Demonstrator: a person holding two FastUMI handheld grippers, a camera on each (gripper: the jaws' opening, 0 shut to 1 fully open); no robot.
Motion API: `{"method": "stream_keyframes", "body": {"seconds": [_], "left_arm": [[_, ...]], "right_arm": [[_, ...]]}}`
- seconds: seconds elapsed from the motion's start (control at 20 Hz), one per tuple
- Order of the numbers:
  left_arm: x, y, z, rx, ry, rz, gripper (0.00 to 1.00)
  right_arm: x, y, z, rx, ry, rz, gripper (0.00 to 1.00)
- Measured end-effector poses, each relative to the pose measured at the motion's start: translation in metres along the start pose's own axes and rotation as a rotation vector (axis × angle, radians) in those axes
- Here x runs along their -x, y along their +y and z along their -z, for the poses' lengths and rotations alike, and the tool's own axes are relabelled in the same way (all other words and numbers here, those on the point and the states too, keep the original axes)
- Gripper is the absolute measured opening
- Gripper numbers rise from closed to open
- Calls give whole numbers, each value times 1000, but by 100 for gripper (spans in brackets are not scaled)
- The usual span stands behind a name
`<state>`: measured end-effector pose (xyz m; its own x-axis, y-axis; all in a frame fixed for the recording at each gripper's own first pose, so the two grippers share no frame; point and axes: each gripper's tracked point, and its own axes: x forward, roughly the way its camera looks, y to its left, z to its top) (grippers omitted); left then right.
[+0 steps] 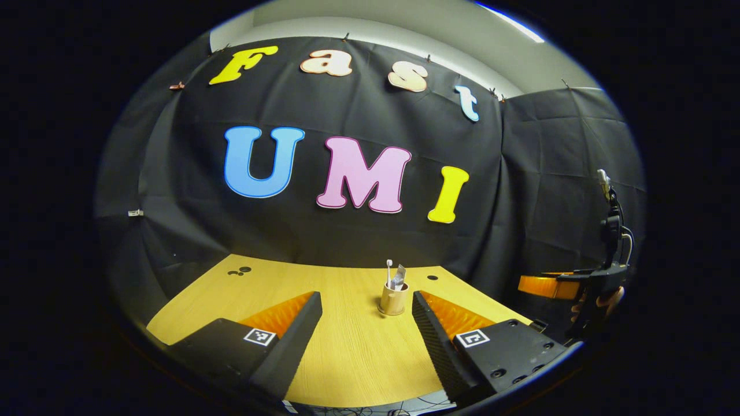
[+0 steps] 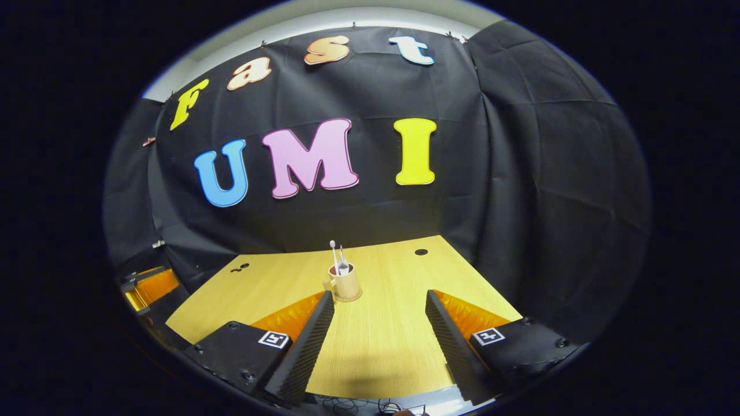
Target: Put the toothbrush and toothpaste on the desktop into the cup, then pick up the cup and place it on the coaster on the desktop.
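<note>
Nothing is standing between either claw and the cup (image 1: 393, 299) on the wooden worktop (image 1: 352, 352). Left claw (image 1: 366, 315) and right claw (image 2: 380, 315) are both hanging released. The tan cup is holding a toothbrush (image 1: 389, 270) and toothpaste (image 1: 399, 277) upright.

Wooden desktop (image 1: 352, 352) with dark round holes (image 2: 421, 252) (far edge), black cloth wall (image 1: 358, 242) behind

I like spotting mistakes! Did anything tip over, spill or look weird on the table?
Nothing stands out. The cup stands upright on the table, with the toothbrush and toothpaste poking out of it. Both grippers are open and away from it.
</note>
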<state>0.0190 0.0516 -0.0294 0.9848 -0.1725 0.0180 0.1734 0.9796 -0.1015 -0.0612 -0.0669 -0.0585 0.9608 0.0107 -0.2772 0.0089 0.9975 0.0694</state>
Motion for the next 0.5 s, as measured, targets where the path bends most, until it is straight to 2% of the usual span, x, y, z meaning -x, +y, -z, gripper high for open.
{"method": "stream_keyframes", "body": {"seconds": [0.3,0.5], "left_arm": [[16,15,18,31,40,-3,98],[13,34,11,25,23,-26,97]], "right_arm": [[21,41,17,13,28,-28,98],[19,55,11,28,21,-35,98]]}}
